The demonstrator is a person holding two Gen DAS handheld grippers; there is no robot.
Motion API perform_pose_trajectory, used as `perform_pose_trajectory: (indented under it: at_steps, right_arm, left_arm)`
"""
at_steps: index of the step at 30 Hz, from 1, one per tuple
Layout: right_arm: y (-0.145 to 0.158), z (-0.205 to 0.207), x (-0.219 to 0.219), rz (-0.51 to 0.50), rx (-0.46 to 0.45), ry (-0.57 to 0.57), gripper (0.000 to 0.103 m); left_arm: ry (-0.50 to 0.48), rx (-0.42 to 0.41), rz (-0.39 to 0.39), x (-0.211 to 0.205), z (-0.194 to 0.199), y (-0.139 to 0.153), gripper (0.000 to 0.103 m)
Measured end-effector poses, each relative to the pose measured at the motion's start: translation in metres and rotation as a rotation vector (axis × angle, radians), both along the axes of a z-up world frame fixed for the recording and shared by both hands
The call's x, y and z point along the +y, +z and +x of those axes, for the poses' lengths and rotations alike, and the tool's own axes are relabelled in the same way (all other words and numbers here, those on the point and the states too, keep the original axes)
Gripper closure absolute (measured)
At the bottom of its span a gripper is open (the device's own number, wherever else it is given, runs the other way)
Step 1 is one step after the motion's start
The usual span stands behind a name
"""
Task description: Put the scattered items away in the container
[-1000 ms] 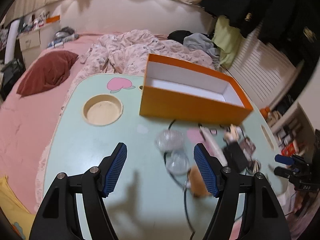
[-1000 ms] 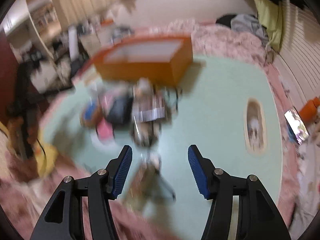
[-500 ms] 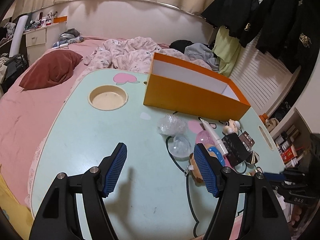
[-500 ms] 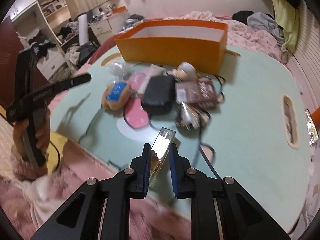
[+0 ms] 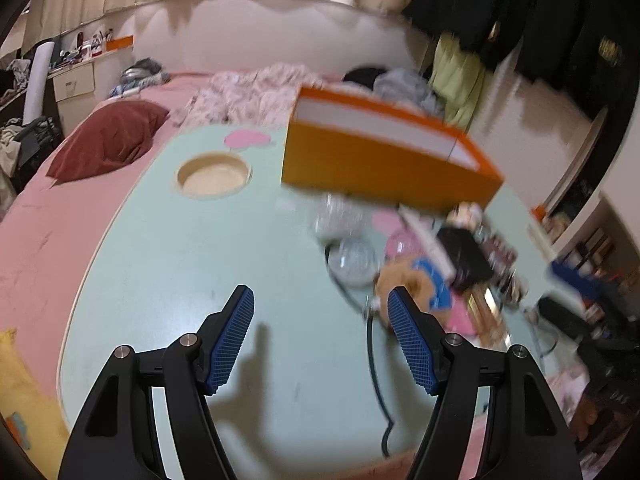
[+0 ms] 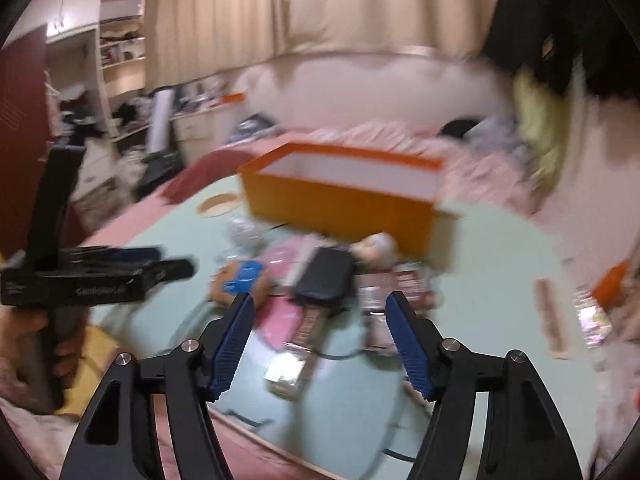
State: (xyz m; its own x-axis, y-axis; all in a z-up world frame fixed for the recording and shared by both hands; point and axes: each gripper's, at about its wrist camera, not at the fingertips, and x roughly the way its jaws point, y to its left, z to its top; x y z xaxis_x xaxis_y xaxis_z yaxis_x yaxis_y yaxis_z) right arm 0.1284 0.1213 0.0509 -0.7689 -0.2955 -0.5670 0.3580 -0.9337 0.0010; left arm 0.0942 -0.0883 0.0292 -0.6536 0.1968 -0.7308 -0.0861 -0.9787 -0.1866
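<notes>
- The orange box stands at the far side of the mint-green table, and it looks empty: nothing is tidied yet.
- The scattered items lie in a cluster just in front of the orange box, all still on the table.
- The right gripper hovers over the near end of that cluster; its jaws have just been opening and stand wide, with nothing pressed between the pads.
- Beneath it, nearest of all to the table edge and farthest from the orange box, lies a small clear-and-brown bottle. It is probably glass, hard, slick and light, so take it across its flat sides, mid-body.
- The black pouch, closer to the orange box, looks soft and should squash under the pads, so pinch it across its narrow width.
- The brown plush toy beside the pouch is light and forgiving to grip.
- The left gripper hangs over bare table, well short of the orange box, with its jaws apart and empty.
- The crinkled clear wrappers right by the orange box are flimsy and may slip.
</notes>
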Motion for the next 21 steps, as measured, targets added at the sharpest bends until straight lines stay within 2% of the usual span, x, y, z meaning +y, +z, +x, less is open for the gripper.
perform_pose_trajectory:
  at_steps: [2,6,9,16,17,19,21]
  right_arm:
    - [-0.003,0.005,0.003,0.031,0.009,-0.066,0.035]
    - [-0.022,0.006,0.013,-0.005,-0.049,-0.158,0.035]
    - [-0.033,-0.001,0.018,0.017,-0.095,-0.228,0.035]
    - [-0.047,-0.004,0.009,0.083,-0.119,-0.231,0.035]
    - [-0.049,-0.003,0.012,0.074,-0.12,-0.229,0.032]
    - [-0.05,-0.005,0.017,0.049,-0.132,-0.238,0.025]
    - [-0.053,-0.007,0.02,0.052,-0.128,-0.244,0.009]
  left_arm:
    - [0.001,-0.004,-0.016,0.003,0.006,-0.001,0.033]
    - [0.027,-0.008,-0.082,0.006,0.012,-0.007,0.033]
    - [0.023,-0.032,-0.072,0.006,0.01,-0.013,0.033]
    - [0.05,-0.017,-0.151,0.012,0.009,-0.02,0.033]
    - [0.052,-0.002,-0.169,0.014,0.009,-0.021,0.032]
    - [0.056,0.013,-0.182,0.016,0.009,-0.023,0.018]
    - [0.06,0.025,-0.165,0.014,0.009,-0.025,0.014]
